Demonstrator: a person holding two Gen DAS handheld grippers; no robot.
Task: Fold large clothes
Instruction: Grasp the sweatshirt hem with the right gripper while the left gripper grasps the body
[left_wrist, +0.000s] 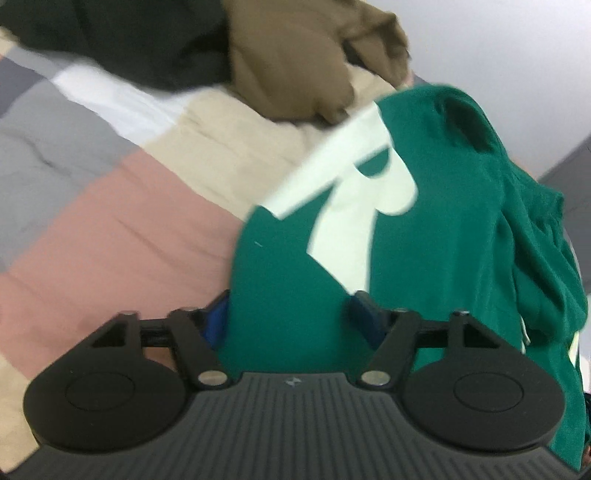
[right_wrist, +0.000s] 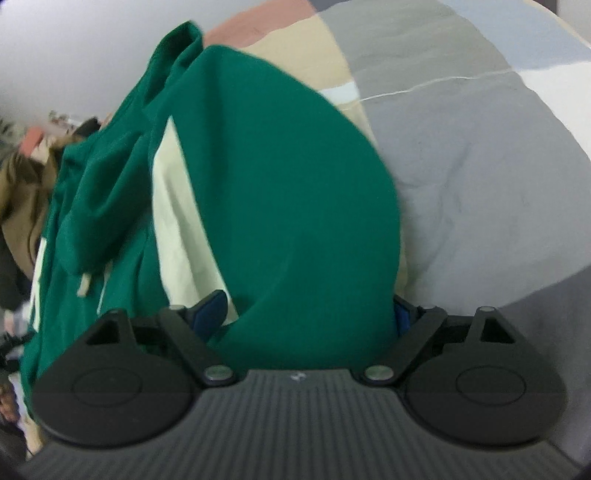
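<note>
Nearest the lens, both black grippers, each with green fabric filling the gap between its blue pads. Left gripper (left_wrist: 291, 317): jaws partly apart, green cloth bunched between the pads, probably pinched, though blur hides any contact. Right gripper (right_wrist: 306, 314): jaws wide, a fold of the same cloth between them, grip impossible to tell. Beneath everything, a patchwork quilt (left_wrist: 92, 221) in grey, pink, beige and white blocks. Draped over it and up toward both grippers, a green hoodie (left_wrist: 424, 258) with a large pale letter print (left_wrist: 354, 184), hood and drawstring (right_wrist: 85, 284) hanging at the side. Beyond it, a brown garment (left_wrist: 291, 62) heaped beside a dark garment (left_wrist: 129, 37)
</note>
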